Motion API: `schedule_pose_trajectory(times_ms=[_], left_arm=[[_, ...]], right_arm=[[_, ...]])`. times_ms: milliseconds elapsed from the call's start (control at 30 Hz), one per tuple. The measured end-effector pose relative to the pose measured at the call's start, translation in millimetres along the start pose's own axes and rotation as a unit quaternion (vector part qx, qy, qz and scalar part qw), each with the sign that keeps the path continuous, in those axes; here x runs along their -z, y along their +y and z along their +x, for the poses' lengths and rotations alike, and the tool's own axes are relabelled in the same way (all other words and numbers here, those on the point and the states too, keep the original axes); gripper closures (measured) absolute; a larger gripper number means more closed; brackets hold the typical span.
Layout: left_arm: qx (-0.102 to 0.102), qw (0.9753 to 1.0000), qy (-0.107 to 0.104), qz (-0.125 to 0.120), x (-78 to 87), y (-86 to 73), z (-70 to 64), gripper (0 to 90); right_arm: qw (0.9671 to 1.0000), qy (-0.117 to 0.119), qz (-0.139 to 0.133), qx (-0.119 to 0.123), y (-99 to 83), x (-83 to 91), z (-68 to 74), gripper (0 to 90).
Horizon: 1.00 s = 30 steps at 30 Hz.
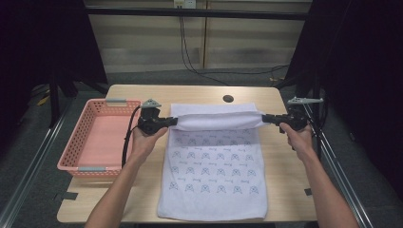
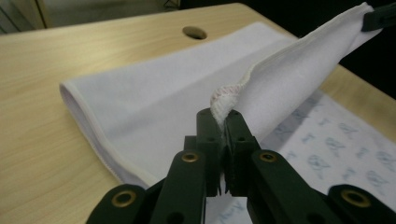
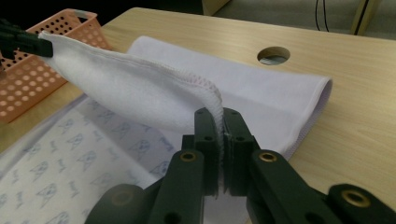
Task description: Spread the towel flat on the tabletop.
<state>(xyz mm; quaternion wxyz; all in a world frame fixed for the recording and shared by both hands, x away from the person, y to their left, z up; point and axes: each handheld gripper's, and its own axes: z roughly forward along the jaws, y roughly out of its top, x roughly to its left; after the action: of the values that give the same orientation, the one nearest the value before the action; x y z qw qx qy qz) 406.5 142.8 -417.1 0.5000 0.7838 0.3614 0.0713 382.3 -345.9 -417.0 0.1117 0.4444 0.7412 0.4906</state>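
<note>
A white towel [image 1: 212, 171] printed with small blue figures lies lengthwise on the wooden table [image 1: 138, 94]. Its far end is lifted and folded back toward me, plain white side up [image 1: 216, 120]. My left gripper [image 1: 172, 122] is shut on the towel's left far corner [image 2: 223, 103]. My right gripper [image 1: 265, 117] is shut on the right far corner [image 3: 215, 103]. The raised edge stretches taut between them above the table. In the left gripper view the right gripper's jaw tip [image 2: 379, 17] shows at the far corner; the right gripper view shows the left gripper's jaw tip [image 3: 23, 41].
A pink plastic basket [image 1: 83, 124] sits empty on the table's left side, close to my left hand. A round cable hole [image 1: 228, 99] lies in the tabletop just beyond the towel. Dark curtains and metal rails flank the table.
</note>
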Motion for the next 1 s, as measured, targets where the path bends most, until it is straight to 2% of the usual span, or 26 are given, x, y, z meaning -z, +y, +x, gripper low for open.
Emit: schedule_pose_trajectory(times_ms=[133,233,300,367,433,467,500,533,600,667,733,800,867,900,1000], left_arm=[[-0.017,0.9998,-0.010,-0.008,25.7,-1.4,-17.0,87.0],[-0.019,0.9995,-0.024,-0.012,44.9,-5.3,-28.8,87.0],[-0.030,0.9990,-0.029,-0.016,57.1,-7.0,-37.9,87.0],[-0.035,0.9980,-0.045,-0.028,73.5,-9.8,-48.0,87.0],[-0.048,0.9976,-0.044,-0.024,84.3,-11.3,-56.6,87.0],[-0.048,0.9976,-0.044,-0.023,88.1,-13.3,-60.0,86.9],[-0.037,0.9978,-0.049,-0.026,90.9,-17.0,-63.0,86.9],[-0.032,0.9976,-0.055,-0.025,93.3,-22.4,-66.8,87.0],[-0.044,0.9978,-0.048,-0.011,96.2,-38.4,-75.3,86.9],[-0.033,0.9975,-0.063,-0.002,97.5,-58.8,-77.3,86.9],[-0.035,0.9974,-0.060,0.017,94.8,-79.4,-79.4,86.8],[-0.033,0.9966,-0.063,0.041,88.2,-98.0,-78.6,86.3],[-0.032,0.9954,-0.062,0.067,80.4,-113.6,-77.8,85.9],[-0.024,0.9945,-0.067,0.077,77.3,-120.2,-77.4,85.7],[-0.023,0.9914,-0.076,0.104,73.0,-135.6,-79.9,85.3]], right_arm=[[0.9996,0.019,-0.003,0.020,-1.0,20.1,18.7,86.7],[0.9991,0.029,-0.005,0.029,-4.4,33.5,31.5,86.7],[0.9986,0.041,-0.005,0.032,-7.5,43.8,40.5,86.7],[0.9979,0.051,-0.007,0.038,-11.1,55.0,50.3,86.7],[0.9972,0.059,-0.006,0.045,-15.1,66.9,60.9,86.7],[0.9968,0.063,-0.005,0.048,-17.3,72.1,67.2,86.7],[0.9964,0.064,-0.002,0.055,-20.3,76.4,73.1,86.7],[0.9962,0.065,0.001,0.059,-24.2,79.7,77.9,86.7],[0.9959,0.067,0.005,0.060,-34.5,86.4,86.3,86.7],[0.9954,0.078,0.006,0.055,-49.1,91.1,91.3,86.6],[0.9953,0.081,0.022,0.049,-64.3,89.6,94.2,86.6],[0.9939,0.087,0.050,0.047,-85.5,80.9,97.0,86.3],[0.9917,0.093,0.074,0.050,-103.6,72.3,98.9,85.7],[0.9905,0.100,0.084,0.044,-111.8,68.3,99.4,85.5],[0.9850,0.114,0.121,0.047,-130.9,60.2,101.3,84.5]])
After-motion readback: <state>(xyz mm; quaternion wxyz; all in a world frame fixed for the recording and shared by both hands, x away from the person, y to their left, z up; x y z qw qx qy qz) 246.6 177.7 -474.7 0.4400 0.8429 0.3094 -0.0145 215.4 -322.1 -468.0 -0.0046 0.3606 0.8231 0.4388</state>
